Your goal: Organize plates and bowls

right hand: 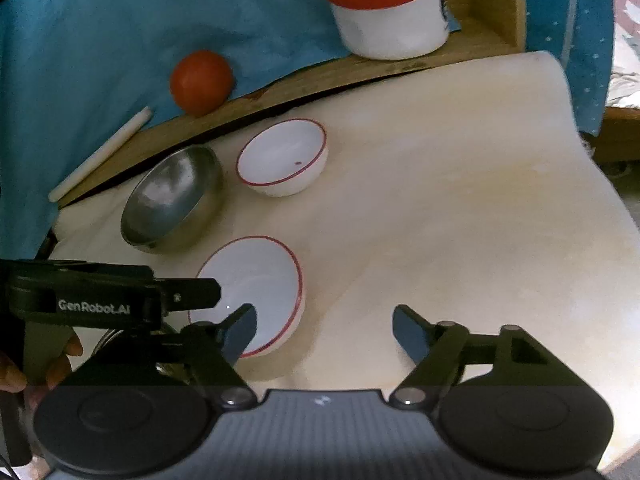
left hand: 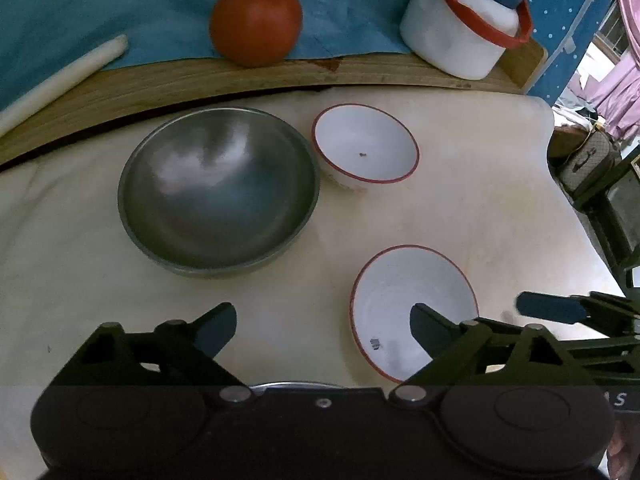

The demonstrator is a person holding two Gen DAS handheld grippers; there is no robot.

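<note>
A steel bowl (left hand: 218,192) (right hand: 172,198) stands on the cream table. A white bowl with a red rim (left hand: 365,145) (right hand: 282,157) sits just right of it. A second red-rimmed white bowl (left hand: 404,300) (right hand: 256,280) lies nearer. My left gripper (left hand: 322,330) is open and empty; its right finger overlaps the near bowl's rim in the view. My right gripper (right hand: 324,330) is open and empty, its left finger in front of the near bowl. The left gripper also shows in the right wrist view (right hand: 120,296).
A wooden board (left hand: 200,76) runs along the back with a tomato (left hand: 256,22) (right hand: 201,82), a white stick (left hand: 60,80) and a white red-rimmed jar (left hand: 460,24) (right hand: 388,8). A blue cloth (left hand: 100,4) lies behind. The table edge (left hand: 556,168) drops off at right.
</note>
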